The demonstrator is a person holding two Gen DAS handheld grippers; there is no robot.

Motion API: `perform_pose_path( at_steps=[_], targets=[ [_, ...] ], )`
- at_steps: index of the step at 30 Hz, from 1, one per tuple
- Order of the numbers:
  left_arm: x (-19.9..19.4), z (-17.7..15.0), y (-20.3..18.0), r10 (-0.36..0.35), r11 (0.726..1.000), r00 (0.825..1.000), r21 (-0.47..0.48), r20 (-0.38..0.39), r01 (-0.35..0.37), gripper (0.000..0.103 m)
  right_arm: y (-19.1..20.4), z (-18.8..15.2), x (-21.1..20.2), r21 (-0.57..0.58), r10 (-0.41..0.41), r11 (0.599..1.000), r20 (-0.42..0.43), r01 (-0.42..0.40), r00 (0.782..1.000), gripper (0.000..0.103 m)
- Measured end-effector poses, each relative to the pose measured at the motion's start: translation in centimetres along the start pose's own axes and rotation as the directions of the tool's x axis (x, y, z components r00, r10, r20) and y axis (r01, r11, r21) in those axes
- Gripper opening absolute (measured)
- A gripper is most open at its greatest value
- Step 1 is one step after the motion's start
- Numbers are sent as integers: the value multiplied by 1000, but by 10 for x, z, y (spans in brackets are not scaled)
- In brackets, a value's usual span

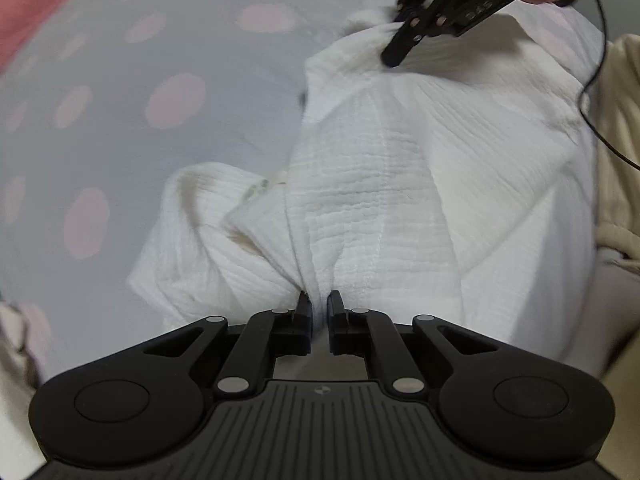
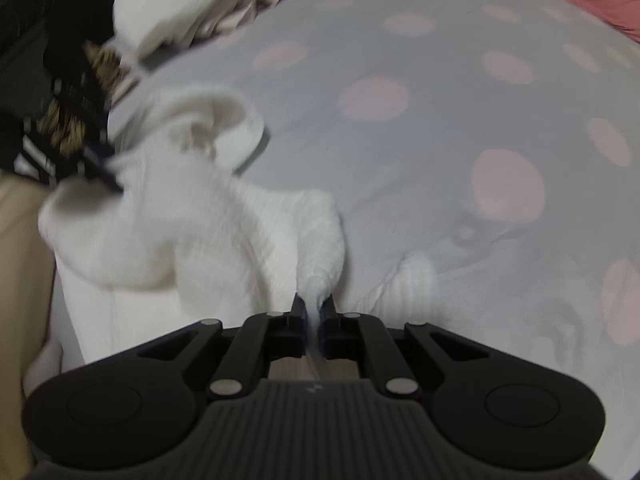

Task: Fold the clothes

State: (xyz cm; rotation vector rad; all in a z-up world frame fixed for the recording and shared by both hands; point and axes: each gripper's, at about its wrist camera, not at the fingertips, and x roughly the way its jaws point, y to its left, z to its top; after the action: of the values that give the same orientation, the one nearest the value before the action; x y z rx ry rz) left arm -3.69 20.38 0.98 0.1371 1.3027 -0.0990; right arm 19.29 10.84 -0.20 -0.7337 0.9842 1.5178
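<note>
fabric: white garment (image 1: 400, 184) is looking soft, floppy, light
grip: left gripper (image 1: 319, 312) and right gripper (image 2: 314, 312) are both pinching its edges

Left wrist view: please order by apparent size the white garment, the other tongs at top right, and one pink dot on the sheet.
1. white garment
2. right tongs, nearer the camera than the sheet, so unsure
3. pink dot

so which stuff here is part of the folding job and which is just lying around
In the job:
- white crinkled garment, pinched at two spots
- left claw, shut on it
- right claw, shut on it

Lying about:
- grey bedspread with pink dots
- pink fabric at the far edge
- heap of other clothes
</note>
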Motion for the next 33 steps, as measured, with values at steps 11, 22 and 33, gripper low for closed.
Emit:
perform_pose_path(
  at_steps=[11,22,33],
  targets=[
    [-57,11,2,314,926,929,-280,198,-253,4,-25,12,-91,292,-200,951,341,99,918,6],
    [-152,80,32,556,809,742,-447,373,-382,4,-10,43,-212,386,-274,922,622,17,734,6],
    [-283,121,4,651,757,512,-521,560,-394,4,17,71,-338,392,-337,920,805,-12,488,6]
  ],
)
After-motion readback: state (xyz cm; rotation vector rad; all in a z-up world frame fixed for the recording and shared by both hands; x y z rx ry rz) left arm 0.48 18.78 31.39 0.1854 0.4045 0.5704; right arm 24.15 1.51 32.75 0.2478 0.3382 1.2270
